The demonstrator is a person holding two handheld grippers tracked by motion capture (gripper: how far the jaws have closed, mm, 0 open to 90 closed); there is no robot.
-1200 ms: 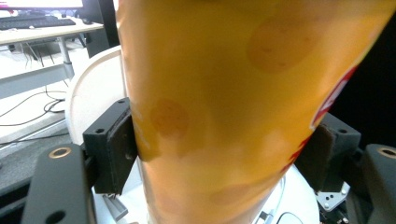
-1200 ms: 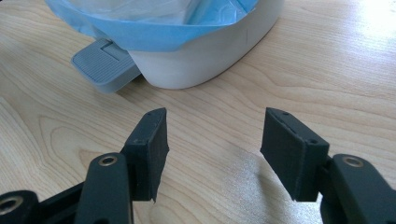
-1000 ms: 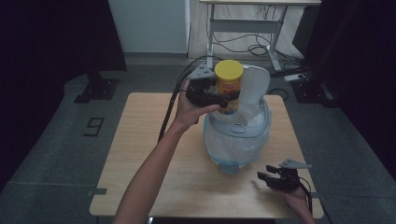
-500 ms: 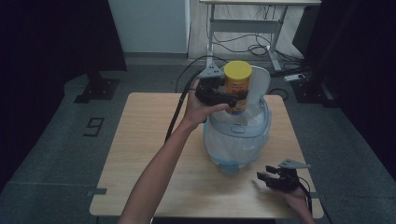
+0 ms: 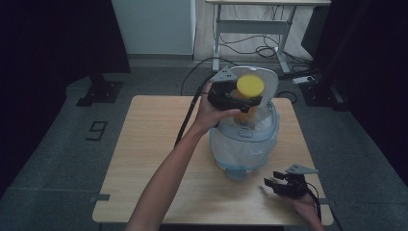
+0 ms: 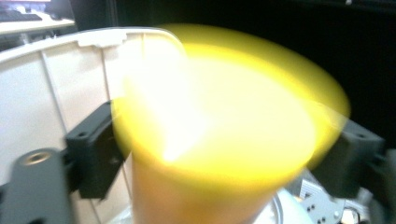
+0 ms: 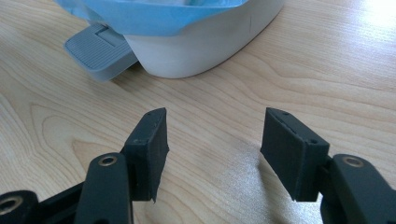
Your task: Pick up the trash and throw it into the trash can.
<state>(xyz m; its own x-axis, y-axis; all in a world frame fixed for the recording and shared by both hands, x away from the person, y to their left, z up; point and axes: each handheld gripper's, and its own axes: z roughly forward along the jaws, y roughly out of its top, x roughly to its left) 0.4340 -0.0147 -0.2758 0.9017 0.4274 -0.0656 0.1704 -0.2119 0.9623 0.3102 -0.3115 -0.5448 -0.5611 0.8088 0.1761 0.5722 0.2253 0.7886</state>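
The wooden surface carries a white pedal bin lined with a pale blue bag; the bin stands toward the far right part of the surface. Its lid is raised and stands upright behind the opening. In the right gripper view, the bin's lower wall and its grey foot pedal lie just ahead of the claw, and the blue bag edge hangs over the rim.

The person's left forearm reaches from the bottom edge across the surface to the bin. The left claw is held above the bin's opening, in front of the raised lid. A jar with a yellow lid sits between its jaws. In the left gripper view, the jar is heavily blurred, with one black pad at its left flank and the other at its right flank. The jaws have just been opening, with the jar between them. The blur does not allow a reading of whether the pads still press on the jar.

The right claw rests low at the near right corner of the surface, just beside the bin's base, pointing toward the pedal. Its jaws stand apart with bare wood between them; they hold nothing.
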